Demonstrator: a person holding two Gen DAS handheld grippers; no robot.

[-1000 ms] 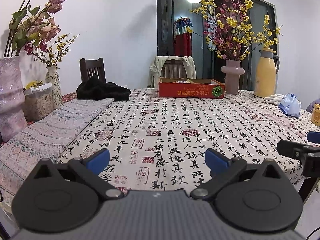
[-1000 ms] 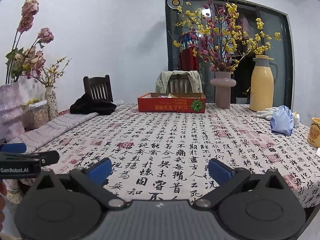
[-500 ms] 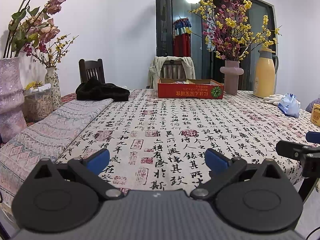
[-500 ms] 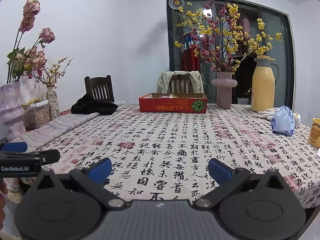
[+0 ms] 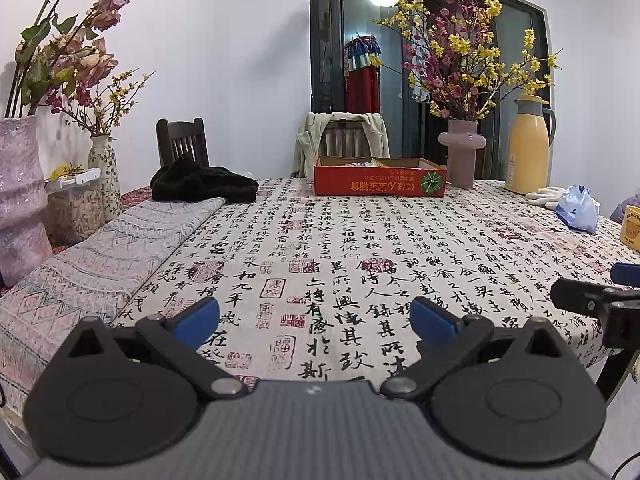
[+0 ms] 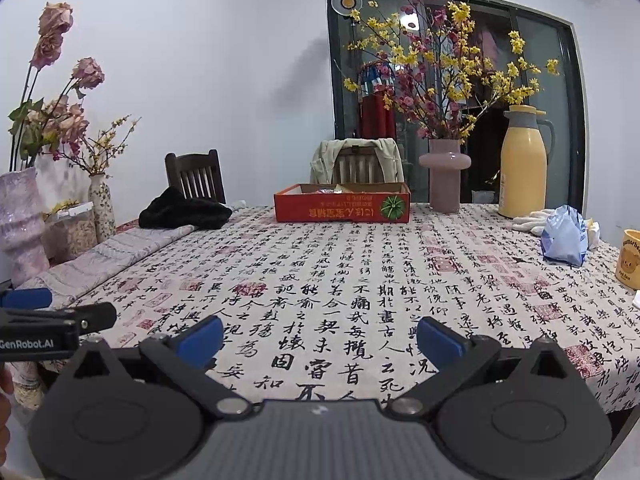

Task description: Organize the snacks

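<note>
One red shallow cardboard box (image 6: pixel 342 208), one yellow plastic thermos jug (image 6: pixel 524 164) and one yellow bear-printed mug (image 6: pixel 629 259) are counted. Three flower vases, two wooden chairs and one blue plastic bag (image 6: pixel 565 236) are present.

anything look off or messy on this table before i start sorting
Nothing is spilled or broken. A few stray things: a black garment heaped at the far left edge, white gloves and a crumpled blue bag on the right. The red snack box sits square, its print upside down from here.

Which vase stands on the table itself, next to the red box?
The smooth mauve vase holding yellow and red blossom branches; the other two stand off the table at its left.
</note>
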